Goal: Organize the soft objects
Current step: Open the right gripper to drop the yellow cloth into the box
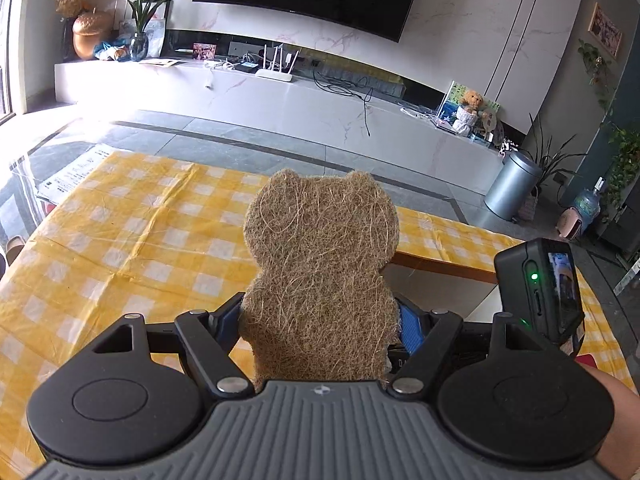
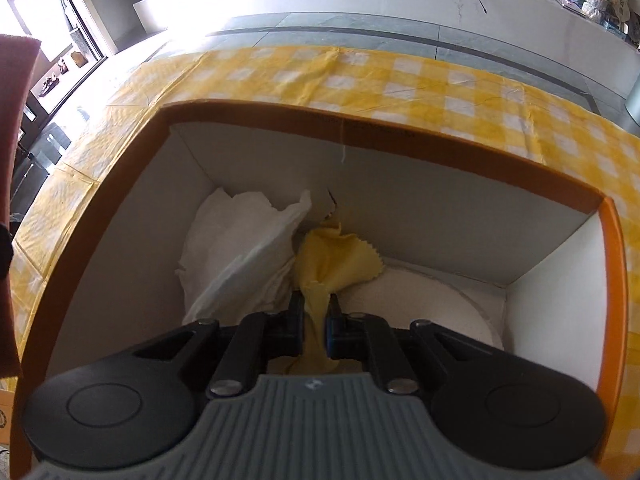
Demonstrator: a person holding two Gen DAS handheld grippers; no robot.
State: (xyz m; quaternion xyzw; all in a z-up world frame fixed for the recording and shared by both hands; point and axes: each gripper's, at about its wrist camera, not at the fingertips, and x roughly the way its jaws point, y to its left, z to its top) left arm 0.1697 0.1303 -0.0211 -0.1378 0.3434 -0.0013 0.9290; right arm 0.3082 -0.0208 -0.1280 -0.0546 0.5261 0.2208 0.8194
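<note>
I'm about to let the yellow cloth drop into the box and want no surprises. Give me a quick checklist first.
1. Right gripper shut on the yellow cloth: ok.
2. Cloth over the inside of the orange-rimmed box, not its rim: ok.
3. Free room beside the white cloth and round white pad: ok.
4. Left gripper holds the bear-shaped fibre pad: ok.
5. Cloth's lower end clear of the box floor: cannot tell.

On the left claw (image 1: 320, 320) we see black link arms with silver screws, two round black discs, a grey ribbed body with a small round emblem, and blue pads (image 1: 410, 326) on the fingers. The right claw (image 2: 316, 320) has the same build. A black camera (image 1: 538, 288) shows a green light.
</note>
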